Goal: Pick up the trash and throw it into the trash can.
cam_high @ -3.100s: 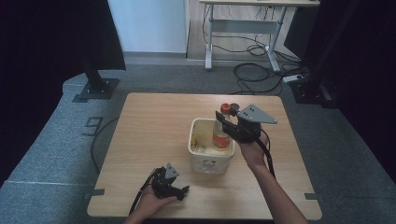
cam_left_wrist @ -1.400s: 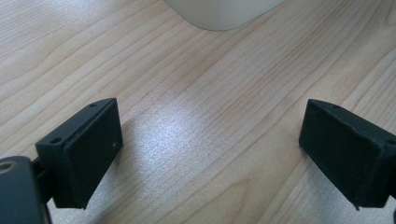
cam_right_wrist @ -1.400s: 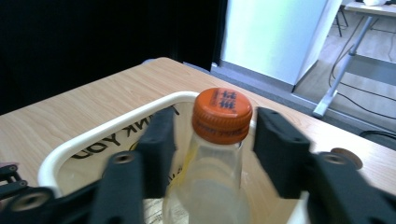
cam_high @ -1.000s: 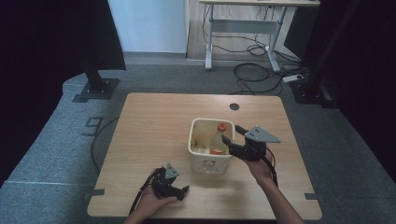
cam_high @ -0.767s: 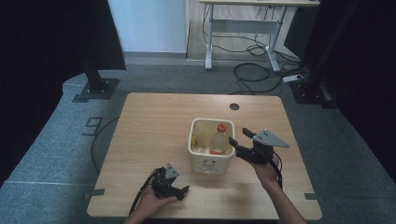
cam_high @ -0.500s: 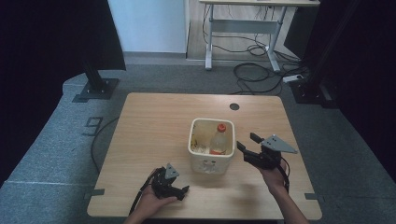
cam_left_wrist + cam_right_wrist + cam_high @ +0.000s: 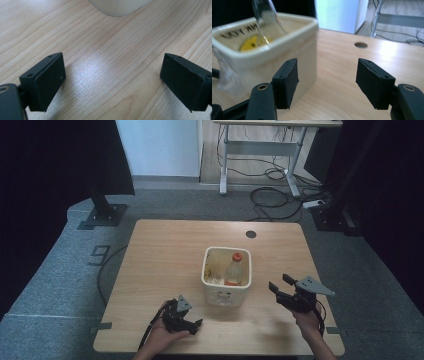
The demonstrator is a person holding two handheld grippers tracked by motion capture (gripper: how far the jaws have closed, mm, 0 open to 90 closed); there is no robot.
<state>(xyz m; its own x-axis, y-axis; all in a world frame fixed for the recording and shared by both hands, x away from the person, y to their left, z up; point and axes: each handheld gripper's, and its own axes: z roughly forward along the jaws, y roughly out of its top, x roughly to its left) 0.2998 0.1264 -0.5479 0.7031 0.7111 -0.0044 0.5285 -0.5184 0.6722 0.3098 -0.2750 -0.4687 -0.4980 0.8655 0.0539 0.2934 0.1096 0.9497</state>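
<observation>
Two hand-held grippers sit at the near edge of the table (image 7: 165,250), both with jaws apart and nothing between them. The left hand-held gripper (image 7: 181,319) rests low on the wood just in front of the cream tub (image 7: 226,287); in the left gripper view bare grain lies between its pads. The right hand-held gripper (image 7: 286,291) hangs clear to the right of the tub. The bottle (image 7: 234,270), orange cap up, stands leaning inside the tub against its right wall. To finish the step well, I would judge the right hand should draw off level and away from the tub's wall, keeping the jaws wide so neither pad catches the rim and tips the bottle. Farther back, the table's round hole (image 7: 251,234) lies well apart.
</observation>
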